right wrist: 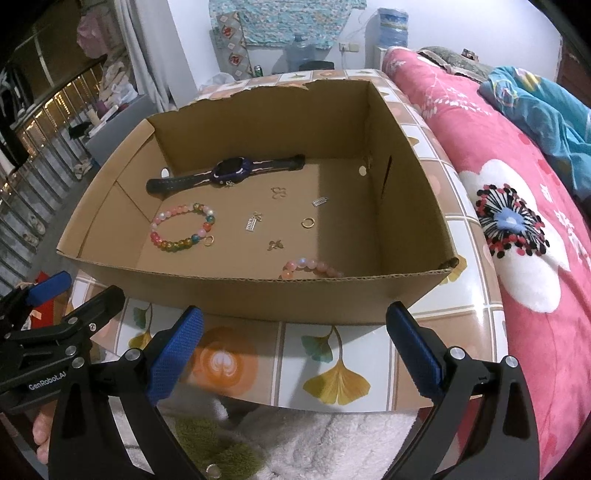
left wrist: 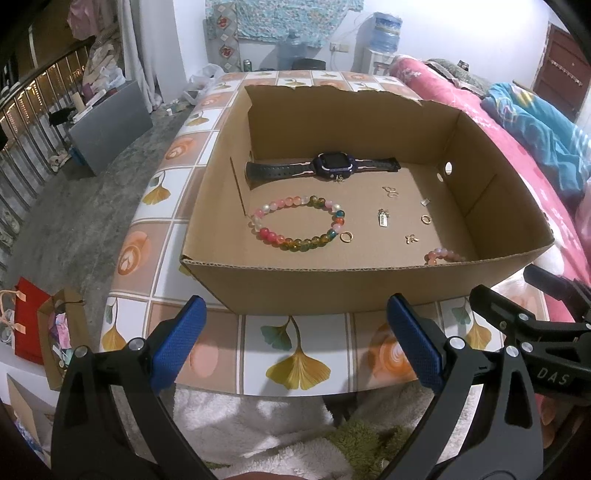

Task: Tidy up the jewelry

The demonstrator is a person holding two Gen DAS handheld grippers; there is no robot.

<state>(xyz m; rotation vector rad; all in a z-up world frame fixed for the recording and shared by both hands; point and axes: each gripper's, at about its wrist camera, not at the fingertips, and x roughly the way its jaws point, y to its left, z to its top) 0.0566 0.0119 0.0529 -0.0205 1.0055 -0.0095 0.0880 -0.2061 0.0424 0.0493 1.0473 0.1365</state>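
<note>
Lying flat on the box floor: dark watch [left wrist: 322,167] at the back, multicoloured bead bracelet [left wrist: 300,228] in front, gold ring [left wrist: 346,237] touching it, pink bracelet [right wrist: 312,268] half-hidden, perhaps charms [left wrist: 383,218] scattered between.

A ginkgo-patterned tabletop [left wrist: 295,354]; a pink floral blanket [right wrist: 517,229] at three o'clock, water jugs [left wrist: 386,33] at twelve, a red bag [left wrist: 29,317] at eight.

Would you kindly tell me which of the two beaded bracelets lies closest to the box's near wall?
The pink-and-peach bracelet, partly hidden behind the near wall; the multicoloured bracelet lies further in, toward the watch.
</note>
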